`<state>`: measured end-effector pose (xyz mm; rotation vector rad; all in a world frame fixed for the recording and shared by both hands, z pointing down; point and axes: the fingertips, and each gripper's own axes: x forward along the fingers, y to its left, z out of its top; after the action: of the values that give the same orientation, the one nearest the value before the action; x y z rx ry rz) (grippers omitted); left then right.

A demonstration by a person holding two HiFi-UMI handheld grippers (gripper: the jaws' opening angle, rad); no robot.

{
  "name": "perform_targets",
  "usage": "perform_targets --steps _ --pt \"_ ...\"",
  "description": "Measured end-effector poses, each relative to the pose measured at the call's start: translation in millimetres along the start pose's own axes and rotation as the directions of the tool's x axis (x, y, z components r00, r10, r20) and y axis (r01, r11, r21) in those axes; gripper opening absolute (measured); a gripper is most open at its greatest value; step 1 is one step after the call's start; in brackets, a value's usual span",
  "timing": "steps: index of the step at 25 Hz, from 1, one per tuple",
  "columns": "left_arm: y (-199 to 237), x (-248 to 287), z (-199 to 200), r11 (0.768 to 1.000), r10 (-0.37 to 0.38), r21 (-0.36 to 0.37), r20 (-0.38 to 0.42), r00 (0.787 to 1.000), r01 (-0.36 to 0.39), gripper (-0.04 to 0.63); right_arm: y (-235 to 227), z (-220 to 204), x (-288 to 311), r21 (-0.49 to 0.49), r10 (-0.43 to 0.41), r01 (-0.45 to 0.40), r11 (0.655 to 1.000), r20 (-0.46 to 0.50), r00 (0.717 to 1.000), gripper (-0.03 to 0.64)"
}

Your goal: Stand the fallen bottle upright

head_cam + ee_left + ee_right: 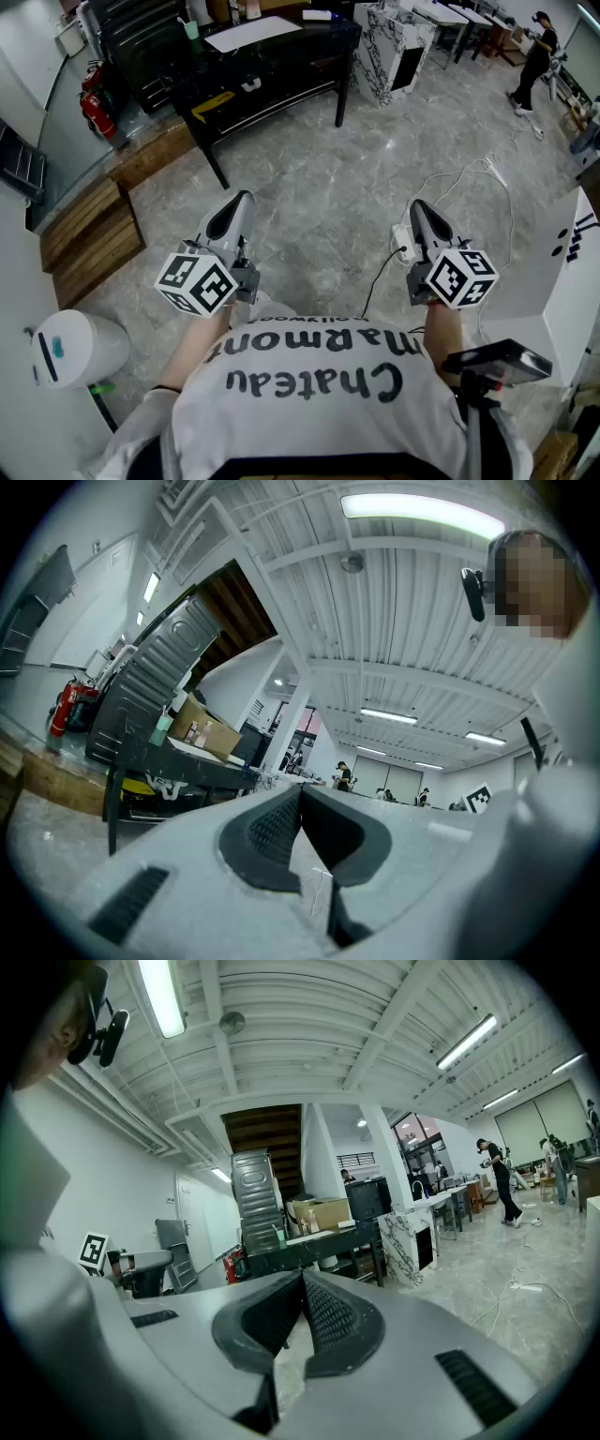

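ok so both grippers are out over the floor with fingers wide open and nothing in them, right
No: the left gripper and right gripper have shut fingers, not wide open; the left gripper view and right gripper view show it. The rest holds: out over the floor, nothing in them.

floor: grey marbled | table: black | extinguisher: red | shirt: white (black lettering)

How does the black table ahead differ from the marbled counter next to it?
The table is black, on thin legs with an open shelf below; the counter is white with dark veins and closed sides. The table carries a white sheet; the counter shows a dark panel on its side. Both stand on the grey floor.
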<state>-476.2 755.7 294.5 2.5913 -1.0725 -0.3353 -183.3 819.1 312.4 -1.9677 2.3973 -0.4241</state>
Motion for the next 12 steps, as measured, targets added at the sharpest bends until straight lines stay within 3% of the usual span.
perform_targets --steps 12 --pt "-13.0 1.5 -12.3 1.000 0.010 -0.018 -0.009 1.000 -0.010 0.015 -17.4 -7.4 -16.8 0.017 -0.005 0.005 1.000 -0.006 1.000 0.012"
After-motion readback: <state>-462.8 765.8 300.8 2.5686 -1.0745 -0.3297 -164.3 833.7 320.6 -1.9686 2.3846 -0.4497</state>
